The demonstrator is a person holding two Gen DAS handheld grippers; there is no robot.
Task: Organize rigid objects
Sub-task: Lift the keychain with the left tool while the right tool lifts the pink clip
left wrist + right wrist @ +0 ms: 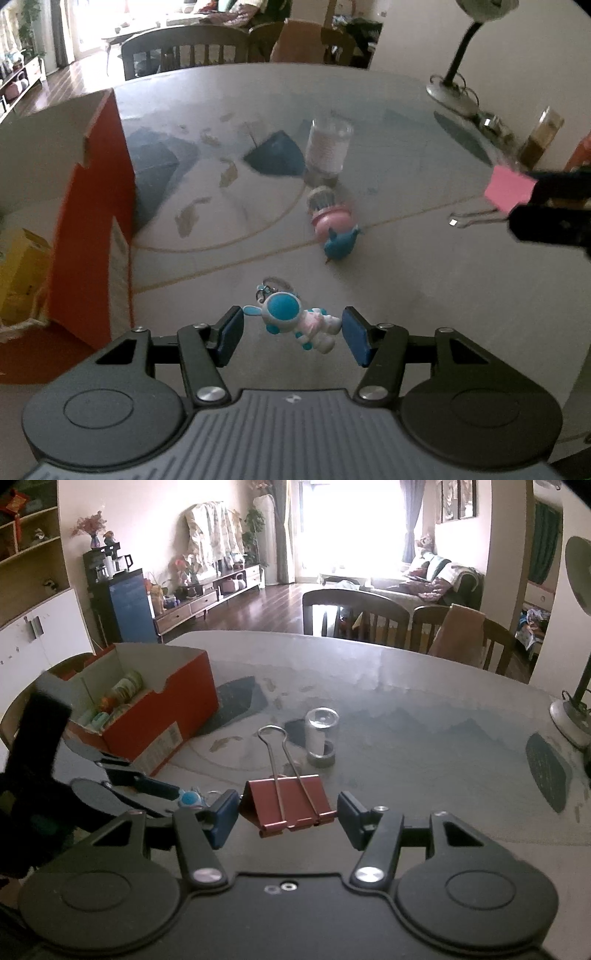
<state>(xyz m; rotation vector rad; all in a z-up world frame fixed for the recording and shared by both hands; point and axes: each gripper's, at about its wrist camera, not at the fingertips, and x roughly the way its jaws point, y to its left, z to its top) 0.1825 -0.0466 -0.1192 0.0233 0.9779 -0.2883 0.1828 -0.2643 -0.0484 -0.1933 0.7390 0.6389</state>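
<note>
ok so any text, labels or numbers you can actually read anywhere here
None can be read.
Orange cardboard box: a white label on its side, print too blurred to read.
Clear bottle: white label, blurred.
Cans inside the box: printed wrappers, illegible.
Binder clip and astronaut keychain: no text visible.

- The astronaut keychain (pixel 299 323) lies on the desk (pixel 424 295) between the left claw's (pixel 293 334) fingers.
- The binder clip (pixel 290 803) sits between the right claw's (pixel 287 818) fingers.
- The cardboard box (pixel 147 709) stands at the desk's left; a jar (pixel 320 736) stands behind the clip.
</note>
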